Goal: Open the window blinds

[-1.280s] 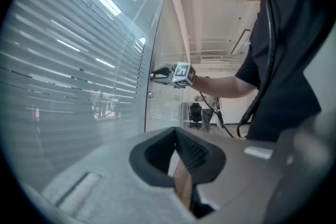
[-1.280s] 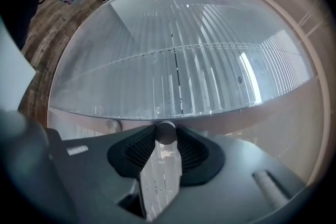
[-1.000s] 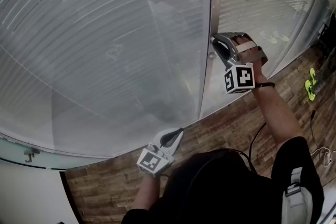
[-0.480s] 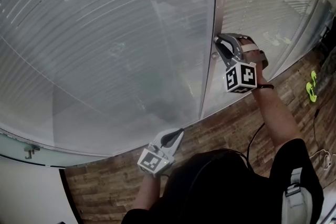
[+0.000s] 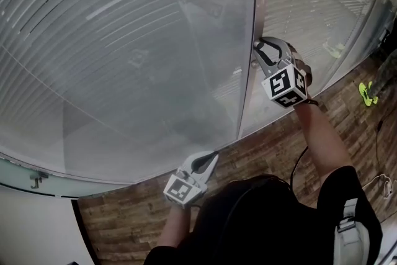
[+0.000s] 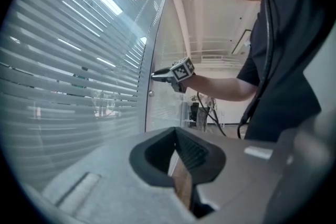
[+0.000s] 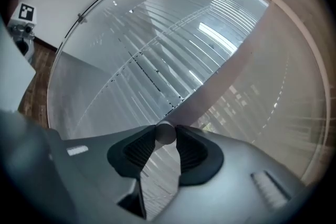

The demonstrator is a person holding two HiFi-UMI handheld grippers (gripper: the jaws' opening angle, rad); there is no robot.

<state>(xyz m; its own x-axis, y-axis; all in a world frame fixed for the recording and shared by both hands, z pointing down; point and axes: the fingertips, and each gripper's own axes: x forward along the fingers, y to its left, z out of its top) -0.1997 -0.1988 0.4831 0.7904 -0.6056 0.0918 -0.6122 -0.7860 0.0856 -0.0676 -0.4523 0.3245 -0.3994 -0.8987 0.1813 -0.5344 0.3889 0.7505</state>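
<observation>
Blinds knob [image 7: 165,132] clamped between right gripper [image 7: 166,138] jaws, at tips.

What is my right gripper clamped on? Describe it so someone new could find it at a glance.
Start at the glass wall with slatted blinds and find the vertical metal post between its two panes. Partway up that post sits a small round grey knob, pinched by the right gripper. A similar small fitting just below it on the post is untouched.

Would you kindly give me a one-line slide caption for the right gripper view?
Right gripper shut on a small round knob at the window frame, with the slatted blinds beyond.
</observation>
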